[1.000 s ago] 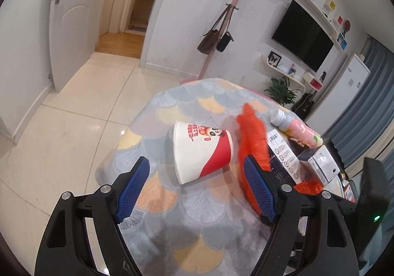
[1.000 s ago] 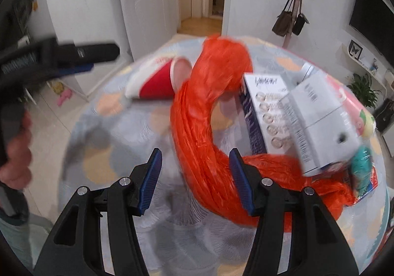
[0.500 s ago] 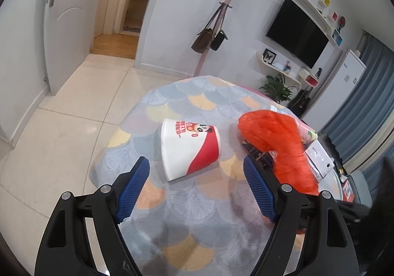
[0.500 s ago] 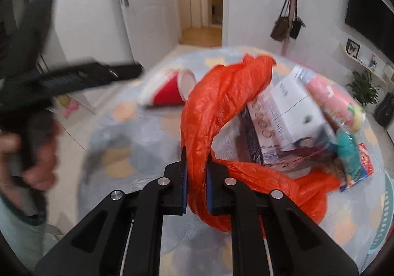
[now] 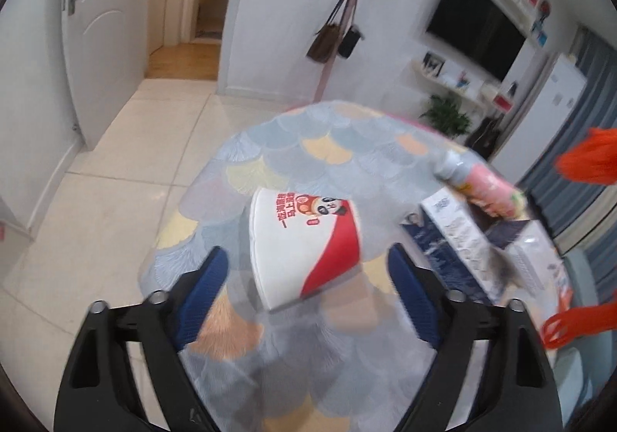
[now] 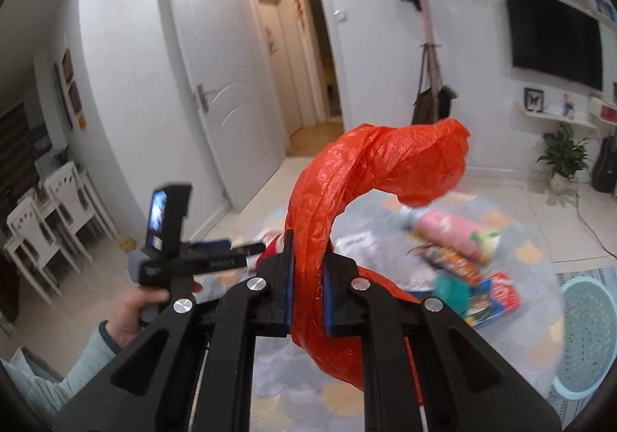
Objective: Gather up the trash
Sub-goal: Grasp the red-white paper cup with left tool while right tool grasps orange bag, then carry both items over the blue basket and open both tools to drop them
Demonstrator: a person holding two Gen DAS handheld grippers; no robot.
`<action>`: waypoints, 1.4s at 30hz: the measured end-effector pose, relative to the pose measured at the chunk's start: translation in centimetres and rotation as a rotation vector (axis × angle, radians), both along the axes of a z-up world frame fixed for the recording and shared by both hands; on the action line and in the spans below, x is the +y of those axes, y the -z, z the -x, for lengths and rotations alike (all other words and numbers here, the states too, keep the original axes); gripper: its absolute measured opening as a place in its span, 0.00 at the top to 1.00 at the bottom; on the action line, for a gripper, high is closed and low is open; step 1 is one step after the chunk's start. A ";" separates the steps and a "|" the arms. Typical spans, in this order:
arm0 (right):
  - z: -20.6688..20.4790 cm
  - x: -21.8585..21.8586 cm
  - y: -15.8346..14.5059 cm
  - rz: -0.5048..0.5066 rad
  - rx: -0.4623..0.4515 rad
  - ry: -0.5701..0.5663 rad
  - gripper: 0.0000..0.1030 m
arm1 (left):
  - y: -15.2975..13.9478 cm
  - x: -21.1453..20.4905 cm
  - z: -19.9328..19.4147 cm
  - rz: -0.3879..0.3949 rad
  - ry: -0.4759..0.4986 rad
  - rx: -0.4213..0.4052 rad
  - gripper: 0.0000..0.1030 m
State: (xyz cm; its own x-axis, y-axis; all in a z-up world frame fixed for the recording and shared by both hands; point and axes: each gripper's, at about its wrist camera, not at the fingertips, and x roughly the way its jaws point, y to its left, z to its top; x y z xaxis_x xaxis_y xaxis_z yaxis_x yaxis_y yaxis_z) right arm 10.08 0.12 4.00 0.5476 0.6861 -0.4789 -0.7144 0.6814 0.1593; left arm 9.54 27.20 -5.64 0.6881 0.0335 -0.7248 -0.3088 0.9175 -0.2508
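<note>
My right gripper (image 6: pixel 307 278) is shut on an orange plastic bag (image 6: pixel 370 170) and holds it lifted above the round table (image 6: pixel 532 347). The bag's edge also shows at the right of the left wrist view (image 5: pixel 590 158). My left gripper (image 5: pixel 304 278) is open just short of a red and white paper cup (image 5: pixel 304 239) that lies on its side on the table (image 5: pixel 308 147). A pink bottle (image 5: pixel 482 189), white boxes (image 5: pixel 462 235) and snack packets (image 6: pixel 489 297) lie on the table's right side.
A teal basket (image 6: pixel 586 335) stands on the floor right of the table. A coat stand with bags (image 5: pixel 339 35) is behind the table. White doors (image 5: pixel 100 31) and a tiled floor (image 5: pixel 77 208) lie to the left.
My right gripper closed on the orange bag and lifted it off the table, uncovering the bottle and boxes. My left gripper moved closer to the cup.
</note>
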 end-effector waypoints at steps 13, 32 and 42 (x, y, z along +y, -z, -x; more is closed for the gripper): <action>-2.8 -7.6 -1.2 -0.048 -0.014 0.187 0.91 | 1.4 -1.4 -3.2 -0.008 -0.010 0.062 0.27; -10.5 -21.0 0.9 -0.064 -0.010 0.471 0.91 | -11.4 -16.7 -3.4 -0.095 0.310 -0.243 0.28; -14.5 -28.2 6.7 -0.107 0.082 0.584 0.91 | -10.9 -30.7 -9.1 -0.041 0.535 -0.235 0.28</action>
